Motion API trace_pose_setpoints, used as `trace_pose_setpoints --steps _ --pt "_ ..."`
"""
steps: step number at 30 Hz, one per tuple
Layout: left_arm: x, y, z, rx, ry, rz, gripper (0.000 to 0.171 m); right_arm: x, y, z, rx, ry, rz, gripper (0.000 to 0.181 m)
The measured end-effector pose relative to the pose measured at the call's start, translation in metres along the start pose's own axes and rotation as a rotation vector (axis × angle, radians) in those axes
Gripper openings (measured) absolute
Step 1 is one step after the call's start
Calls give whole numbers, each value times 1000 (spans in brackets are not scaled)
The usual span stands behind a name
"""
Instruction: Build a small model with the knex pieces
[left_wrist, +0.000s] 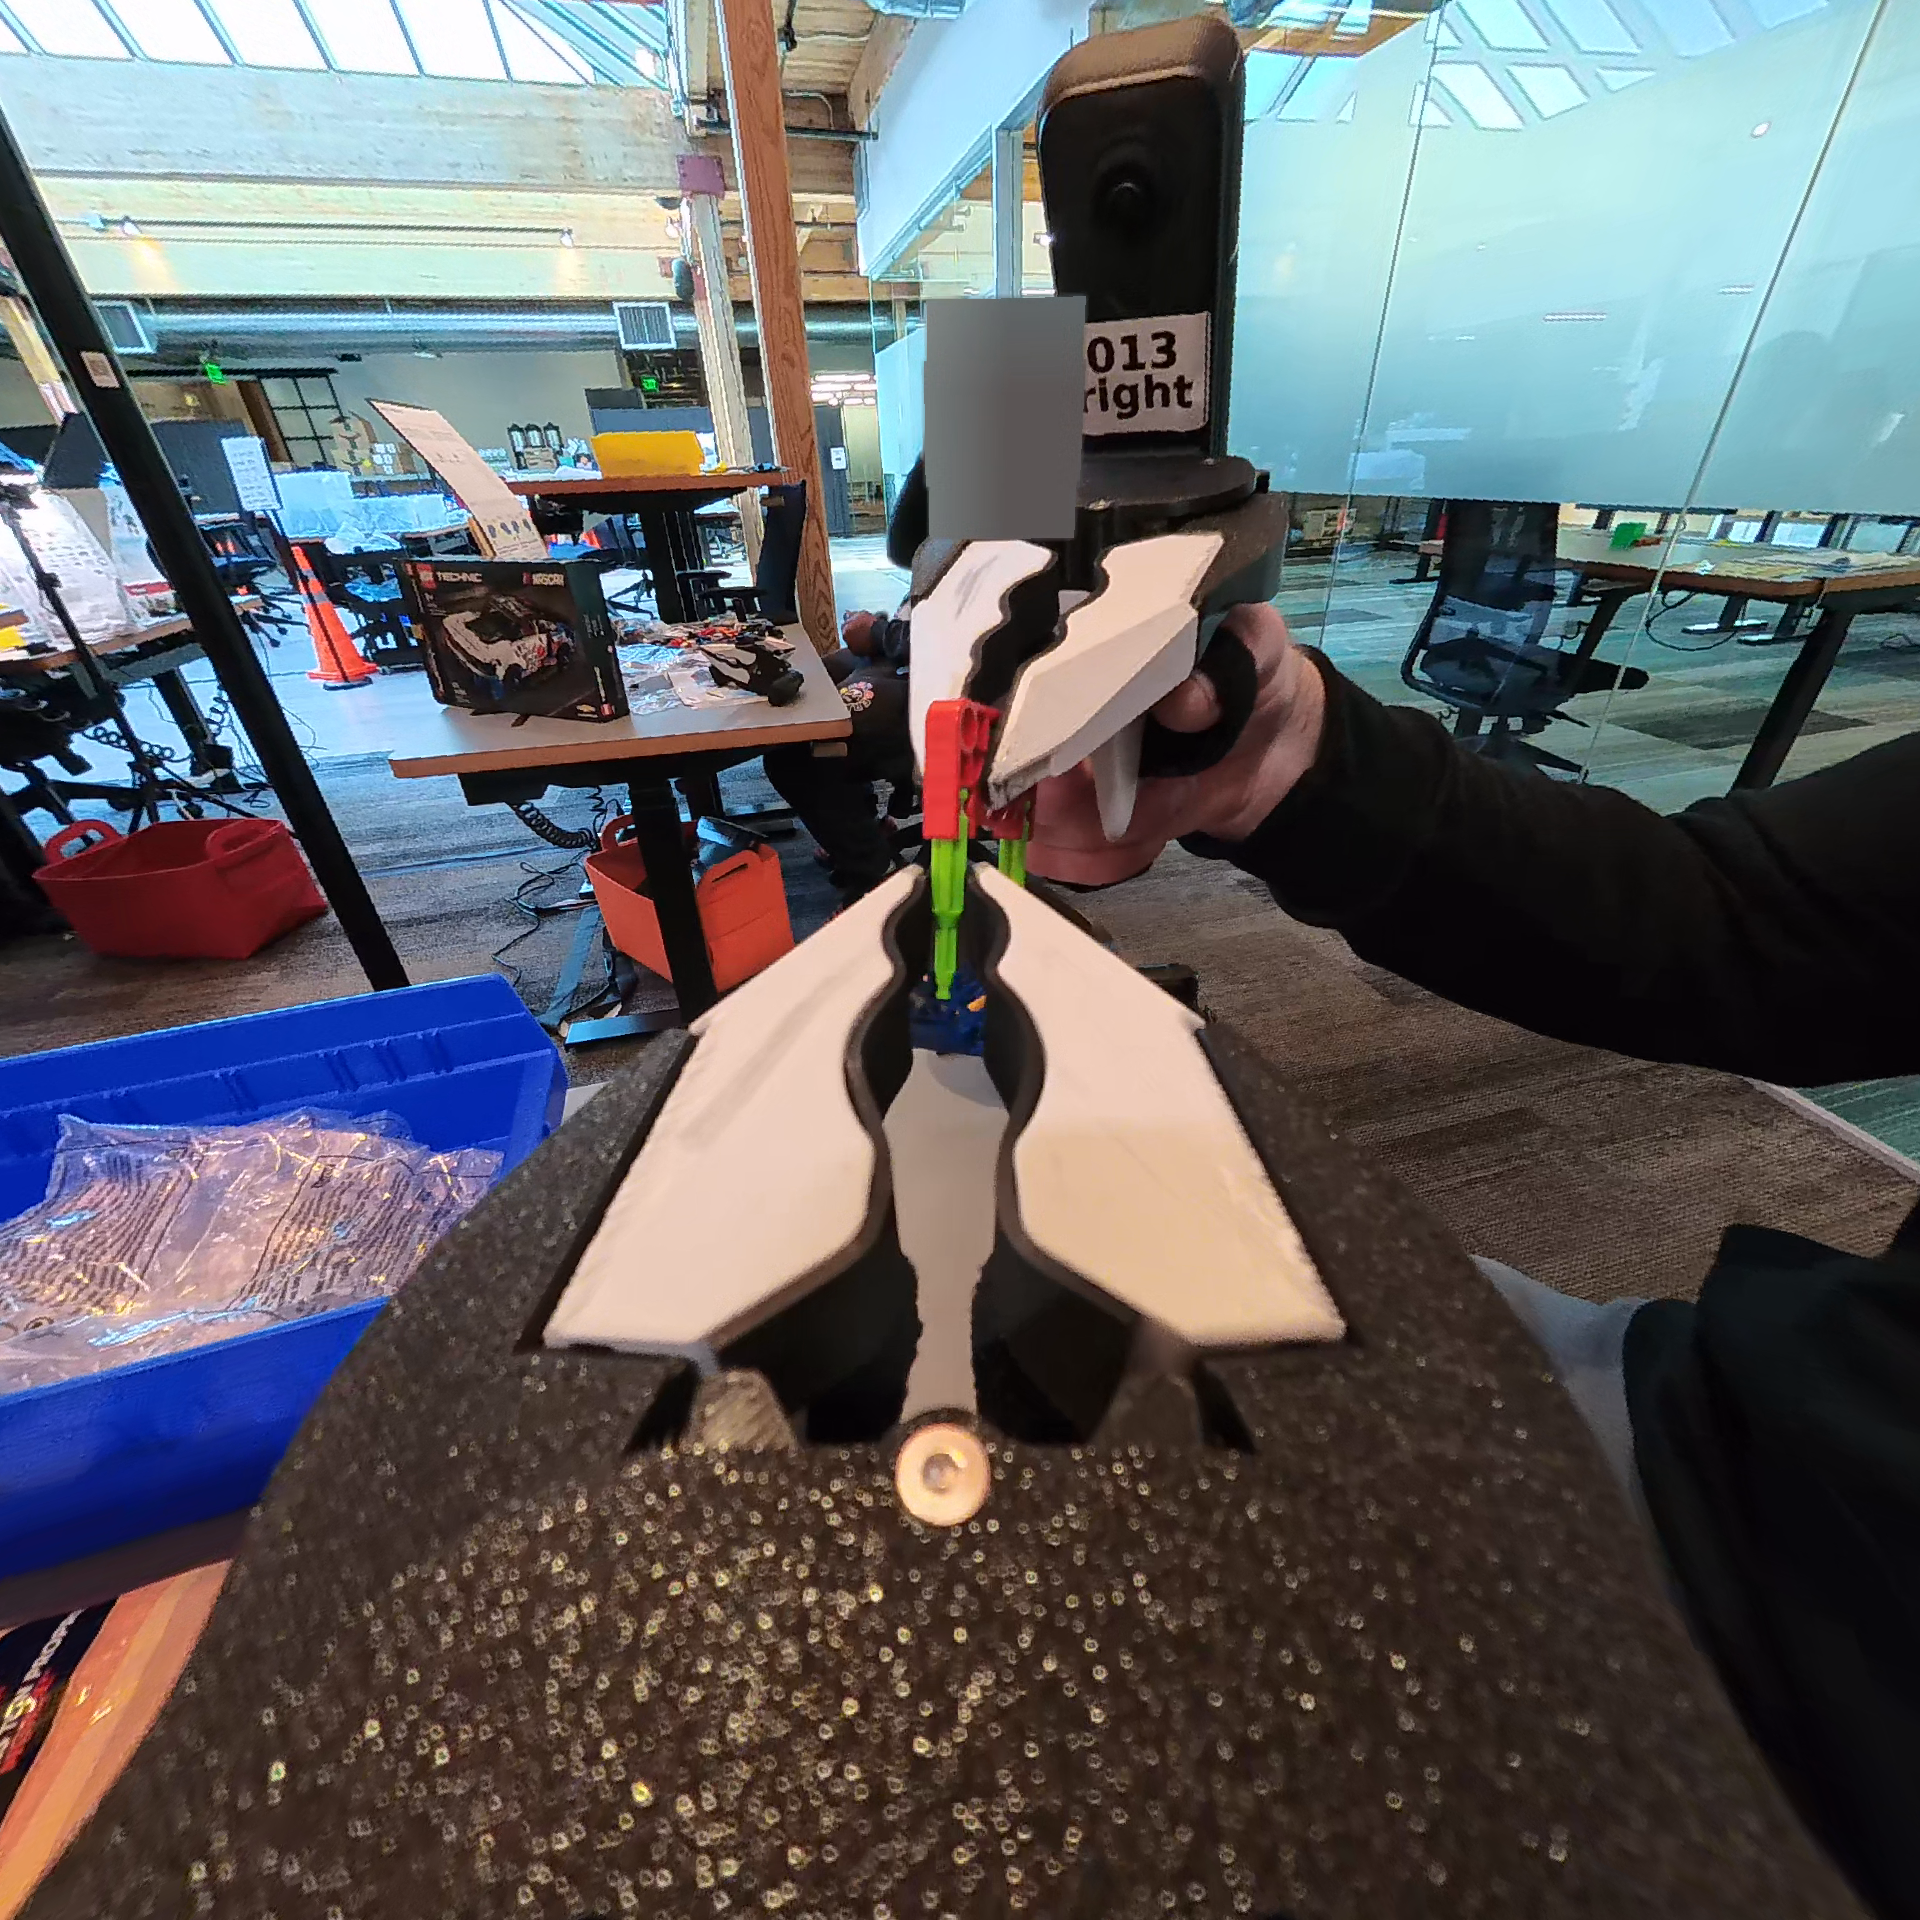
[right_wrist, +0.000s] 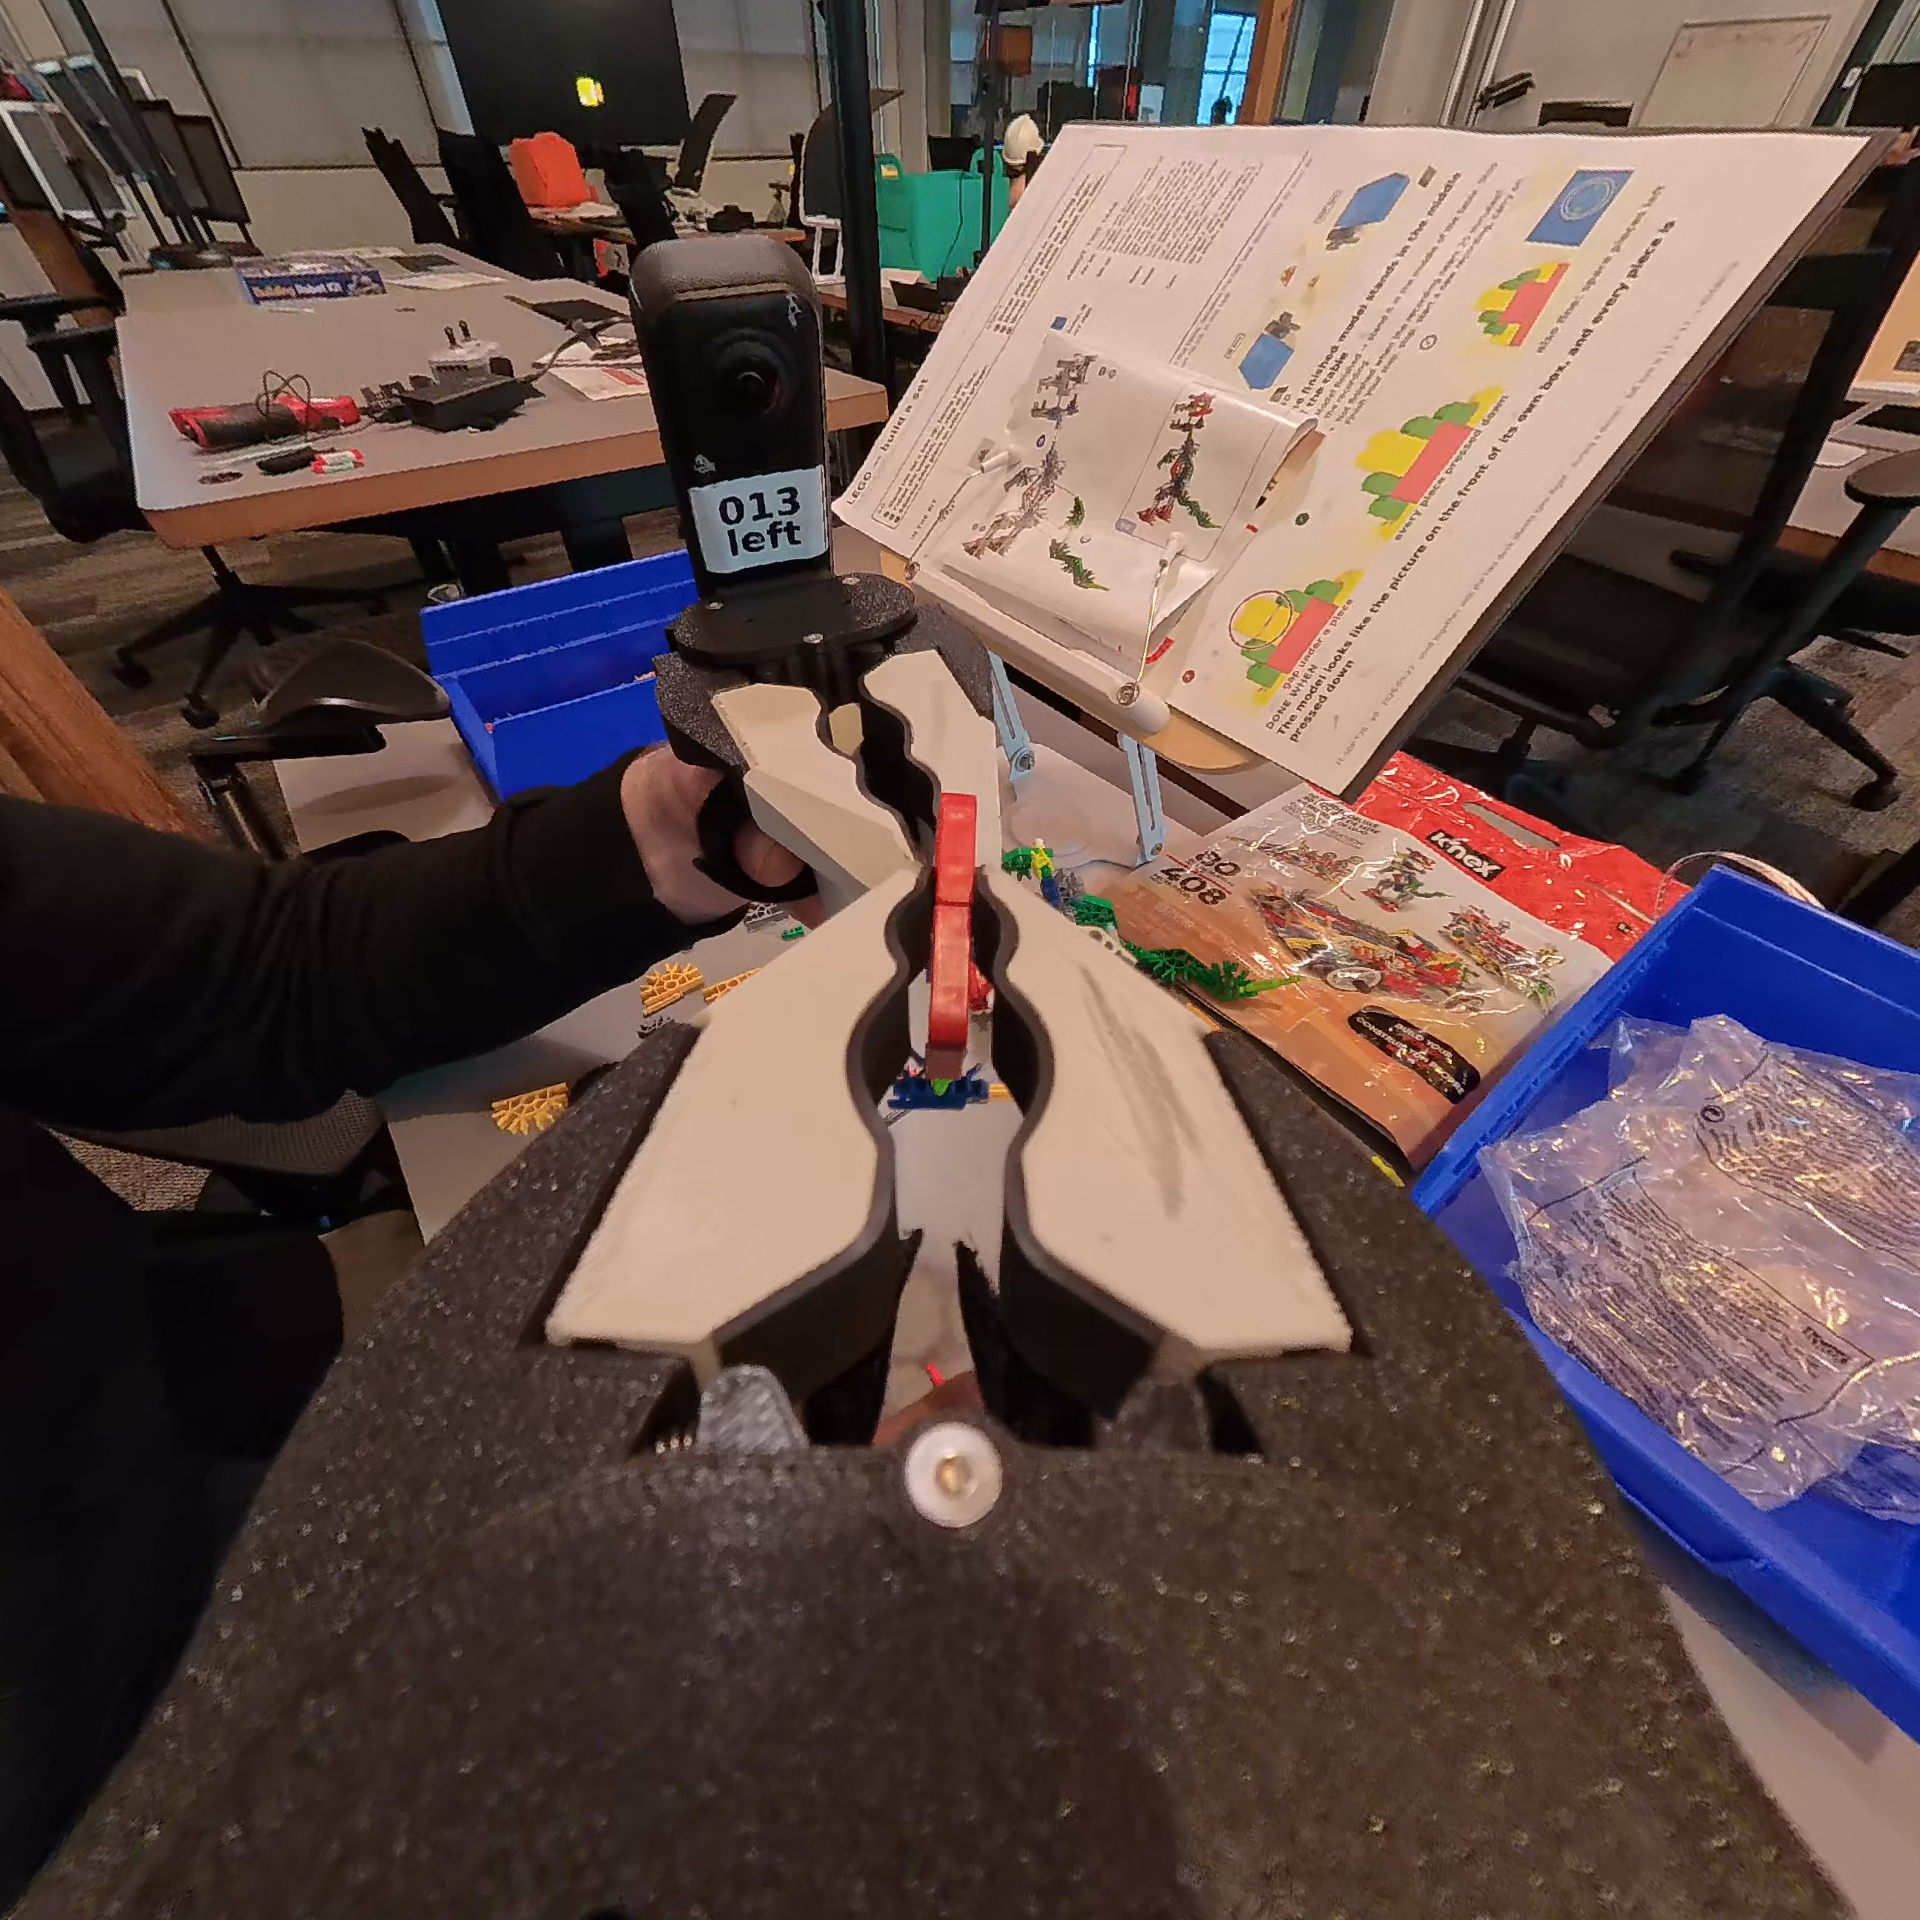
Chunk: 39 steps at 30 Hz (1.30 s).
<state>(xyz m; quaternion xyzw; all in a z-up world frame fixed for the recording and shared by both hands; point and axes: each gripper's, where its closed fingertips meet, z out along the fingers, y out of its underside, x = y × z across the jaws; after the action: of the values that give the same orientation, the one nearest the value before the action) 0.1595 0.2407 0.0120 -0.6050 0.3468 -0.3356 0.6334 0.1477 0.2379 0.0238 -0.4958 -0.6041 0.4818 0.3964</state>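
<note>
1. My left gripper (left_wrist: 948, 883) is clenched on a thin green rod (left_wrist: 951, 904). The rod runs from a blue connector (left_wrist: 948, 1018), seen low between my fingers, up to a red piece (left_wrist: 951, 764).

2. My right gripper (right_wrist: 951, 883) is clamped on that same red piece (right_wrist: 951, 935), meeting the left gripper (right_wrist: 925, 821) tip to tip. The whole small assembly hangs in the air between them, above the grey table (right_wrist: 935, 1164).

3. Risk one: the two grips pull against each other. If my hands twist or drift apart unevenly, the green rod could bend or pop out of its socket, since it looks slender and springy.

4. Risk two: the rod sits at the very tips of my left fingers. A small slip there would probably let the blue end swing free. I cannot tell how firmly the blue connector is seated on the rod.

5. Risk three: a dropped piece would likely land among the loose parts on the table, near the yellow connectors (right_wrist: 675, 982) and the green pieces (right_wrist: 1195, 966), and be hard to pick out again.

6. Risk four: a second green rod (left_wrist: 1013, 857) stands just beside the first, under the right gripper's (left_wrist: 987, 769) fingers. Squeezing harder might pinch or skew it.

7. Blue bins (right_wrist: 1714, 1039) holding clear plastic bags (right_wrist: 1714, 1247) flank the table, and a slanted instruction board (right_wrist: 1351, 364) stands behind, near enough that a wide swing of my hand (right_wrist: 675, 831) could knock it.
</note>
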Motion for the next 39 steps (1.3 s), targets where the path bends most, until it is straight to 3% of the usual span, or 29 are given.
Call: trace_pose_setpoints --steps 7,9,17,39 --pt "2 1 0 -10 7 9 3 -4 -1 2 9 0 -47 13" --pt "3 1 0 -12 10 11 3 -3 -2 3 7 21 -74 6" --pt "2 -2 3 6 -7 -9 3 -4 -4 0 -22 122 -248 5" --pt "-10 9 16 40 5 -258 2 15 8 -4 -146 353 -569 7"
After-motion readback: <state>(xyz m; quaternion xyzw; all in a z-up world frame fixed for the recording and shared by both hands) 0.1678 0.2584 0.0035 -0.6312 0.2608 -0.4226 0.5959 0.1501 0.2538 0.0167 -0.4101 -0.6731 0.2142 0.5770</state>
